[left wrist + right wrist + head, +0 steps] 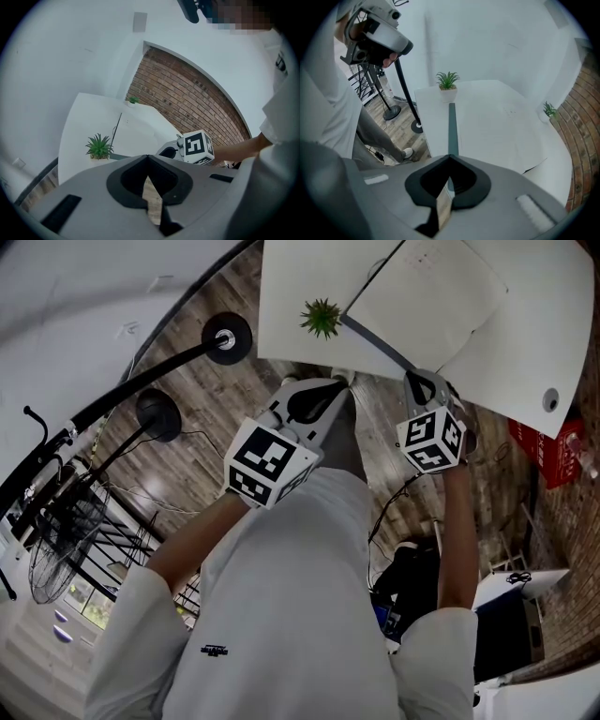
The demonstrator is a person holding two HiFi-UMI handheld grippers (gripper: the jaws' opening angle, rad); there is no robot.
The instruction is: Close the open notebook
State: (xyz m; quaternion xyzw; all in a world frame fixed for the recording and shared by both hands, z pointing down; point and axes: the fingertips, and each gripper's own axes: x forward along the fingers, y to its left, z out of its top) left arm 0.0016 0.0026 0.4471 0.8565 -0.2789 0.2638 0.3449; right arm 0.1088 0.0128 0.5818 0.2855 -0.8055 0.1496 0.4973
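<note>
My right tongs [449, 158] are pressed together on the near end of the grey strip [452, 129] that runs along the left side of the notebook [497, 126]. I take that strip to be its cover edge, and nothing else is in the grip. My left tongs [148, 157] are closed too, holding nothing, just off the near edge of the white table [281, 296] over the wooden floor [187, 399]. I judge the closing barely begun: the grip looks made, but the fold-over is all left to do. The notebook lies open on the table, right of the small potted plant [321, 317], showing a broad, blank white page lying flat.
</note>
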